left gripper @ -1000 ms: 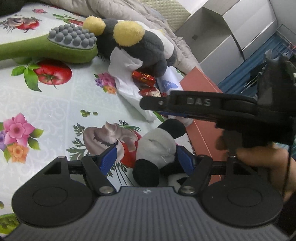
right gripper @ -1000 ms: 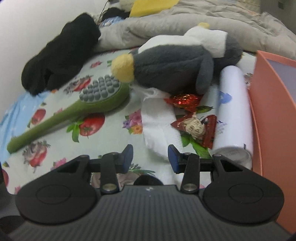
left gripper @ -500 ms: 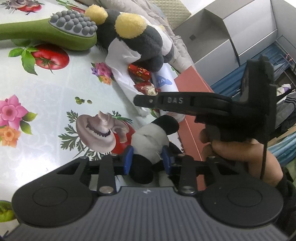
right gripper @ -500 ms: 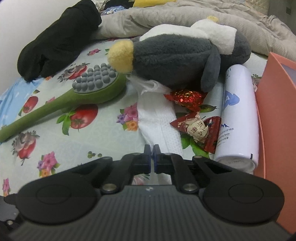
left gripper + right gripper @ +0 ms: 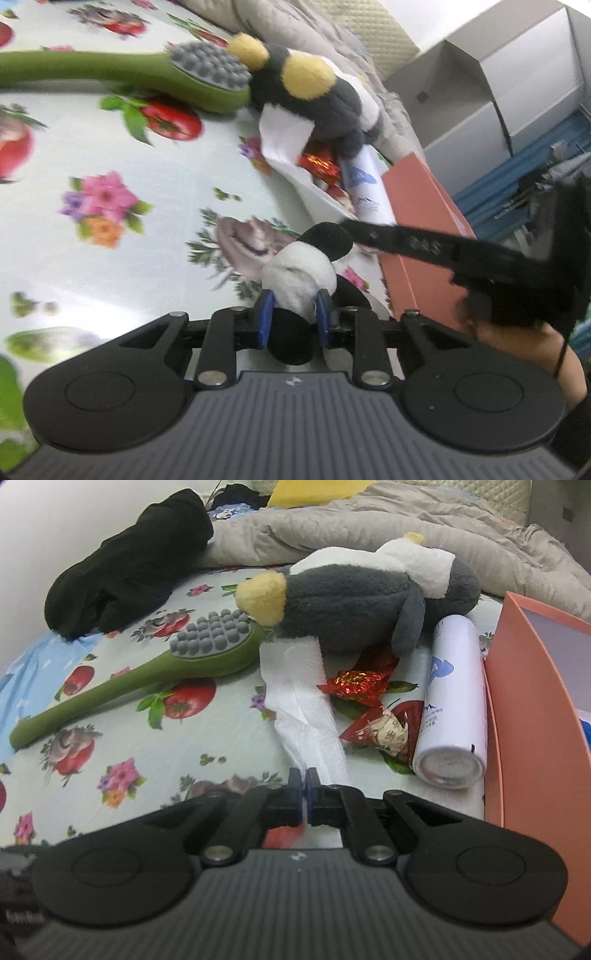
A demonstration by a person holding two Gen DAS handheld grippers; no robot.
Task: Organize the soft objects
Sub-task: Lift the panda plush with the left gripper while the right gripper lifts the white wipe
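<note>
A small black-and-white panda plush sits between the blue pads of my left gripper. The jaws are closing and the pads press on its white body, just above the flowered sheet. My right gripper is shut, and I see nothing between its fingers. In the left wrist view its tip lies against the panda's black upper end. A grey penguin plush with yellow feet lies further back, also visible at the top of the left wrist view.
A green massage brush, a white tissue, red candy wrappers and a white spray can lie around the penguin. An orange box stands at the right. A black garment and a grey blanket lie behind.
My left jaws have closed from wide open onto the panda, and that gripper has shifted across the sheet with it. My right jaws went from open to shut.
</note>
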